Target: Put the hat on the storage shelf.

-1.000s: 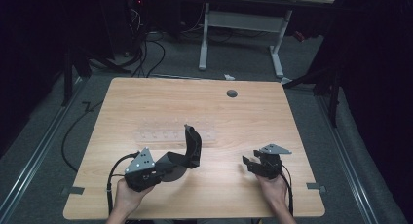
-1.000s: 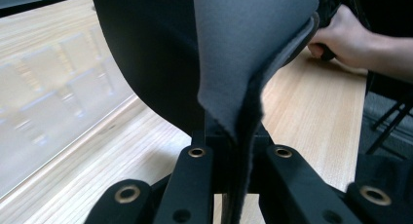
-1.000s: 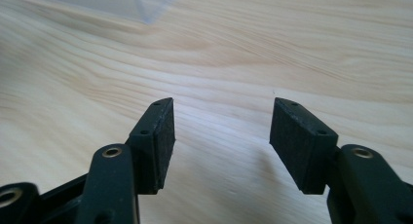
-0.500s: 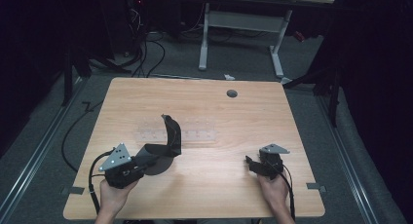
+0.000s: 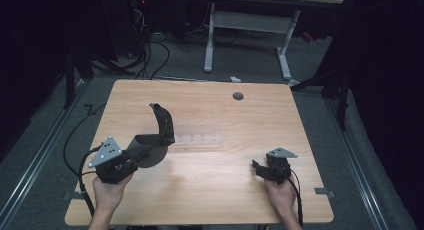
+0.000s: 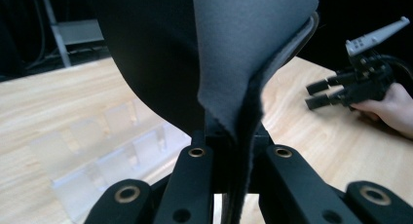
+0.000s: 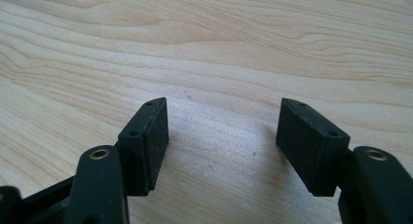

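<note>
Near the table's (image 5: 210, 200) front edge, left gripper (image 5: 137, 152) clamping dark mat (image 5: 162, 125), right gripper (image 5: 259, 169) agape

Your held item is a dark grey insole (image 5: 159, 135), thin and flexible, with a matte fabric face and a darker edge. It is clamped at one end between the jaws of your left gripper (image 5: 141, 151), as the left gripper view confirms (image 6: 253, 48). From the grip it rises clear of the wooden table (image 5: 220, 200), bending upward with its free end curled over. It hangs above the table's left half, next to a clear plastic rack (image 5: 197, 132).
</note>
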Action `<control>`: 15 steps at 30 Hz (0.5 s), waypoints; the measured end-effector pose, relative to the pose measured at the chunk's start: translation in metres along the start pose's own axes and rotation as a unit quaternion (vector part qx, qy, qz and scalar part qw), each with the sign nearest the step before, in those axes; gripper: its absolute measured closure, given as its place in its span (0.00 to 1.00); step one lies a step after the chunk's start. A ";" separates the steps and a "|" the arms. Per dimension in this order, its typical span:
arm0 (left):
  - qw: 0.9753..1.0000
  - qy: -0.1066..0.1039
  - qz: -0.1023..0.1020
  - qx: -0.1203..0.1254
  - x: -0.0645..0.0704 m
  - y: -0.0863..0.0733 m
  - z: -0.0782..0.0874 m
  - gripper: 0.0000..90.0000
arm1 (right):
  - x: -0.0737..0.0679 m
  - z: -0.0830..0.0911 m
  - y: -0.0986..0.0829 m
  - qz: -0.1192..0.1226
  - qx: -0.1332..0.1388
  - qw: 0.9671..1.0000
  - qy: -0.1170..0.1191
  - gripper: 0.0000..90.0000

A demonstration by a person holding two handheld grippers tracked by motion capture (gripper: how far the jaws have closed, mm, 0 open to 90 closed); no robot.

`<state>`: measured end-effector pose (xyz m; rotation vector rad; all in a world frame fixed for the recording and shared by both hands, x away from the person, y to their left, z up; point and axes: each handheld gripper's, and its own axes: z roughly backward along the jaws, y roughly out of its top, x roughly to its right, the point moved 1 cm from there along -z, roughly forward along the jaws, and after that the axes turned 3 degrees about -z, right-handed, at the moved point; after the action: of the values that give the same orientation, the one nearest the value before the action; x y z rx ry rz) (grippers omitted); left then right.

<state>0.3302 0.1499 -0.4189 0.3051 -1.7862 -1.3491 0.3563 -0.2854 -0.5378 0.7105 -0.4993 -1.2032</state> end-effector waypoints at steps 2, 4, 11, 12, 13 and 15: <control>1.000 0.002 -0.003 0.007 -0.002 0.004 0.000 0.96 | 0.000 0.000 0.000 0.000 0.000 1.000 0.000 0.41; 1.000 0.004 -0.004 0.013 -0.004 0.007 -0.001 0.96 | 0.000 0.000 0.000 0.000 0.000 1.000 0.000 0.41; 0.999 0.032 0.006 0.033 -0.019 0.016 -0.009 0.96 | 0.000 0.000 0.000 -0.001 0.000 1.000 0.000 0.41; 0.999 0.037 0.008 0.037 -0.020 0.017 -0.010 0.96 | 0.000 0.000 0.000 -0.001 0.000 1.000 0.000 0.41; 0.998 0.039 0.007 0.038 -0.022 0.018 -0.010 0.96 | 0.000 0.000 0.000 -0.001 0.000 1.000 0.000 0.41; 0.998 0.045 0.011 0.043 -0.025 0.021 -0.011 0.96 | 0.000 0.000 0.000 -0.001 0.000 1.000 0.000 0.41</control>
<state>0.3592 0.1667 -0.4121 0.3852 -1.7701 -1.2258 0.3563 -0.2852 -0.5378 0.7105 -0.4978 -1.2046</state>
